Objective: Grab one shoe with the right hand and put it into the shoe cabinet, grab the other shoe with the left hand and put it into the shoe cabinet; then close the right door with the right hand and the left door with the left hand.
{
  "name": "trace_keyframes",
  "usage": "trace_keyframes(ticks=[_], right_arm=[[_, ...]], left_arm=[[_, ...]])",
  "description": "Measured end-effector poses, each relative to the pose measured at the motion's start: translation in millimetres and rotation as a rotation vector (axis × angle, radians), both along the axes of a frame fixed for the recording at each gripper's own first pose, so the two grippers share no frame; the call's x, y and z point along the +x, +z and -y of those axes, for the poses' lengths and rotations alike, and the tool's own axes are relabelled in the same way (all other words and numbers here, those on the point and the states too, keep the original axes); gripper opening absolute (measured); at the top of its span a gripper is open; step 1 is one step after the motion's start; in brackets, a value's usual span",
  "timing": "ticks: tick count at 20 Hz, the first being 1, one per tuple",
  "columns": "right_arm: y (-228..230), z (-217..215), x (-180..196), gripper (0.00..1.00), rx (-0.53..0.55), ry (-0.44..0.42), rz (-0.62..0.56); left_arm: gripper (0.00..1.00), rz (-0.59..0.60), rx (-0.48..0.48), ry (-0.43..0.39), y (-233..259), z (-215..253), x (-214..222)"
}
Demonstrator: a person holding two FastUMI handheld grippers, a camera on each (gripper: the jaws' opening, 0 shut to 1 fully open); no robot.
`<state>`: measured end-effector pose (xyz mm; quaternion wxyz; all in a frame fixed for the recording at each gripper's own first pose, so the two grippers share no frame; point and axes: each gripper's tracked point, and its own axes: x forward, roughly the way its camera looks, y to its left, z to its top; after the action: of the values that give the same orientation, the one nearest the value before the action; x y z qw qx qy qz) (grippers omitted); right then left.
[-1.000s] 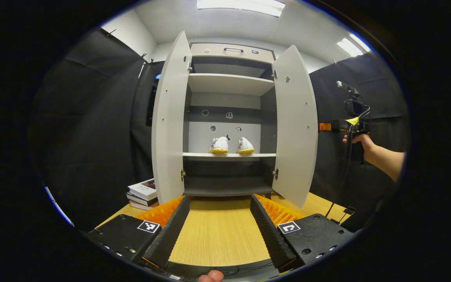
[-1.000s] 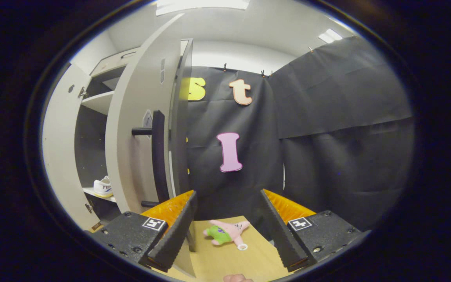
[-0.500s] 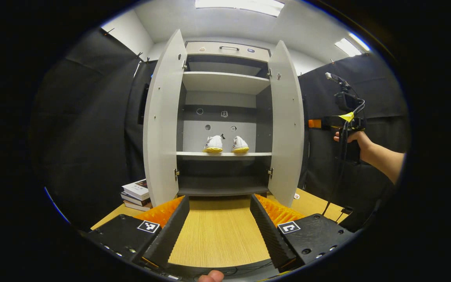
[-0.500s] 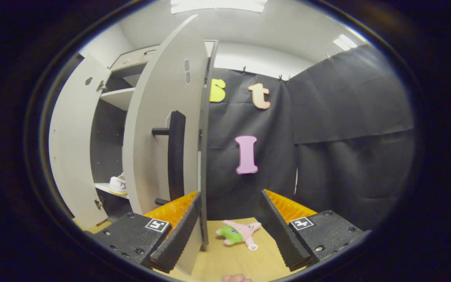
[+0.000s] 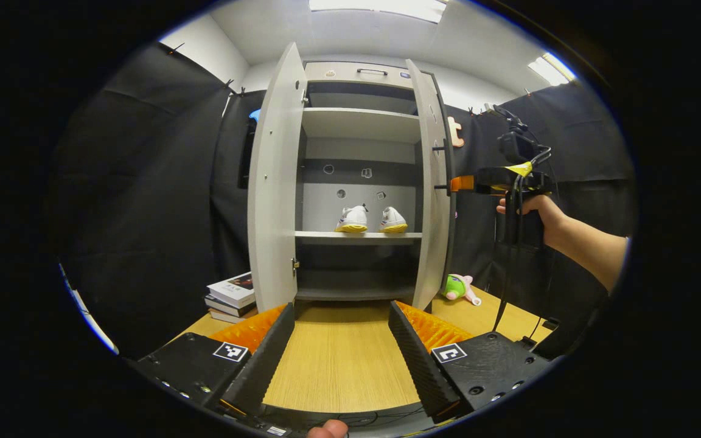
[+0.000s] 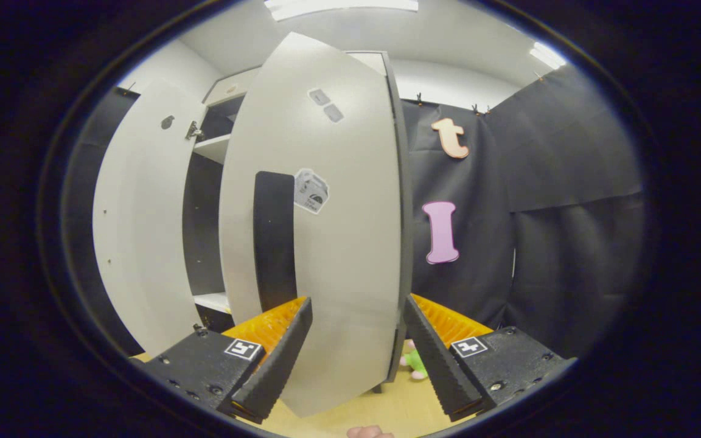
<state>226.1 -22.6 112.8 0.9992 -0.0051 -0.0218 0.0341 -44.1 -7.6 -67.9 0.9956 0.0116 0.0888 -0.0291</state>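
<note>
While jaws gape, right door [image 6: 326,243] faces right gripper [image 6: 356,353] close.

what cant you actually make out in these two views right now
- Left gripper view: whether the right gripper touches the right door; too small and edge-on.
- Right gripper view: the shoes, hidden behind the right door.
- Right gripper view: most of the plush toy, hidden by the door and a finger.

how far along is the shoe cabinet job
Done: both shoes sit on the middle shelf. In hand: the right tongs, open, are pressed up to the right door, which is partly swung in. Left: finish that door, then the left door, wide open.
</note>
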Motion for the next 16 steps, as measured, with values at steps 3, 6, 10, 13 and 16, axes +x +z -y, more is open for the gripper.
trace_keyframes(ticks=[3, 6, 10, 13, 16], right_arm=[[-2, -10, 4, 0.94, -0.02, 0.002, 0.001], [2, -11, -17, 0.94, -0.009, 0.019, 0.028], [-24, -7, -78, 0.99, -0.049, 0.026, 0.033], [-60, -9, -129, 0.99, -0.077, 0.024, 0.027], [-99, -12, -169, 0.99, -0.073, -0.003, -0.024]], left_arm=[[0.94, 0.003, 0.013, 0.052, 1, -21, -7], [0.94, -0.014, -0.004, 0.116, -4, -46, -12], [0.94, -0.043, -0.078, 0.239, -9, -96, -10], [0.94, -0.045, -0.076, 0.324, -13, -139, -1], [0.94, -0.008, 0.005, 0.371, 2, -176, 24]])
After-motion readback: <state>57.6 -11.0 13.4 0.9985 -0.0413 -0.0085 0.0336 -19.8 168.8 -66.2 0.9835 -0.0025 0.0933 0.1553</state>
